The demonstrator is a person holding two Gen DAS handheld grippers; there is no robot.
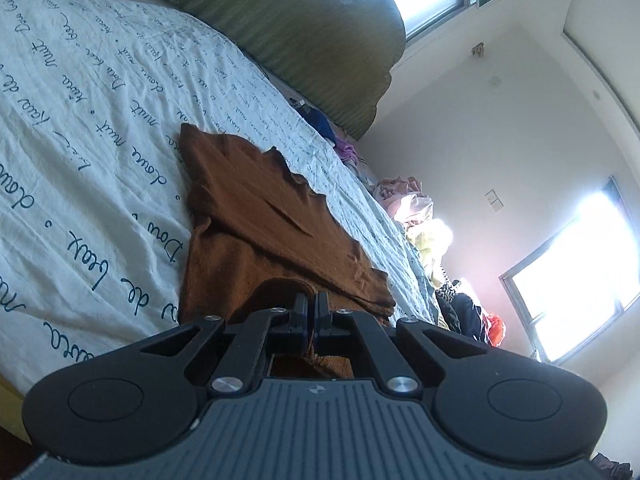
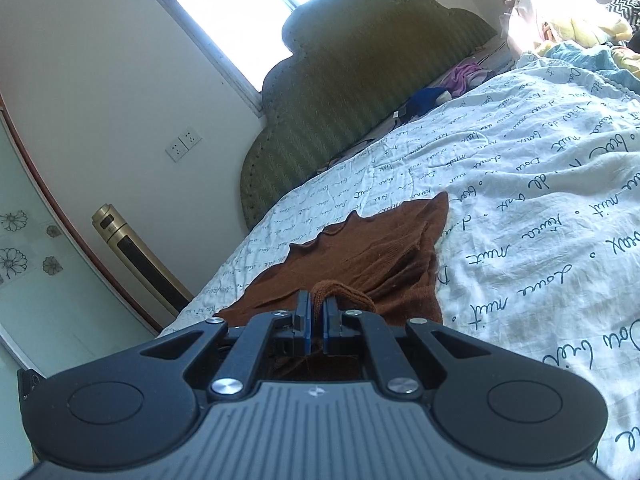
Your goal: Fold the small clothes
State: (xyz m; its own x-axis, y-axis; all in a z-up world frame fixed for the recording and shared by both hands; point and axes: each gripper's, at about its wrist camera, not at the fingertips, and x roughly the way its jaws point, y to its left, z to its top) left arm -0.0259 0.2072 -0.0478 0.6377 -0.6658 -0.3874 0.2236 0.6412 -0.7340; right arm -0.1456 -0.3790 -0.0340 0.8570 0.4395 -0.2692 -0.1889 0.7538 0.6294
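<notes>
Brown garment (image 1: 276, 236) runs lower centre to upper left, both left gripper (image 1: 312, 304) and right gripper (image 2: 316, 306) clenched on its near edge.

Your left gripper (image 1: 311, 308) was matte black with silver screws and a ribbed grey base; your right gripper (image 2: 316, 312) matched, with blue pads (image 2: 306, 320).
</notes>
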